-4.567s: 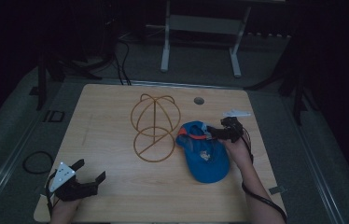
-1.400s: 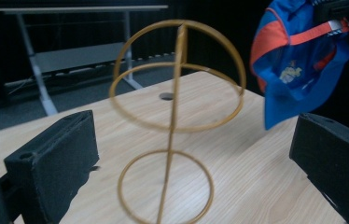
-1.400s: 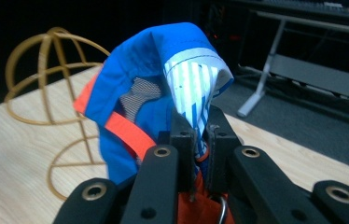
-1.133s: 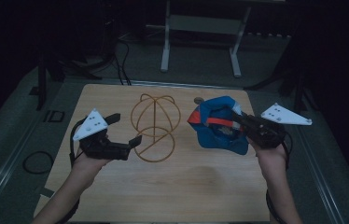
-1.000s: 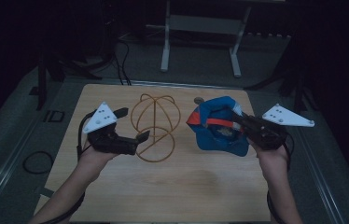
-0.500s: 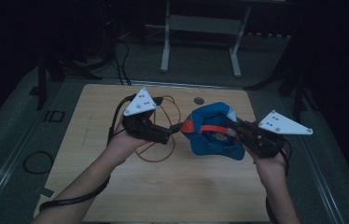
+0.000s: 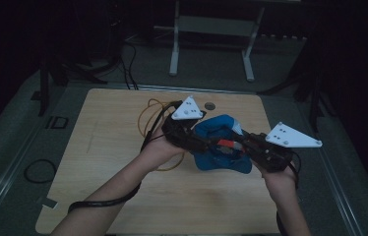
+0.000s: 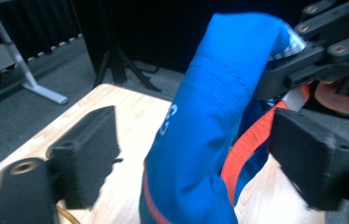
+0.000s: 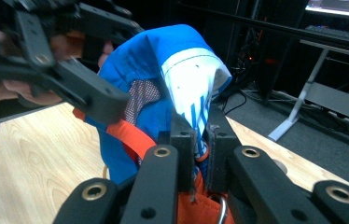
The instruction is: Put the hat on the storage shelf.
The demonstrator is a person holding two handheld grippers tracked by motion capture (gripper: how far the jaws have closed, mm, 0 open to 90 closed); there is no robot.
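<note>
While the right gripper keeps its jaws clamped on a fold of the blue cap, the cap hangs above the wooden table, just right of the table's centre in the high view. In the right gripper view, both jaws pinch the white-and-blue cloth of the cap tight between them, with orange trim bunched below. The left gripper comes in from nine o'clock and meets the cap on its left side. Its jaws have just been closing; in the left gripper view they stand either side of the cap, the left gripper pads apart from the cloth, so nothing is gripped there. The right gripper appears at two o'clock in that view, biting the cap's upper edge. A yellow wire frame sits on the table at ten o'clock from the cap, partly hidden behind the left hand. The right hand grips its tool at five o'clock from the cap.
</note>
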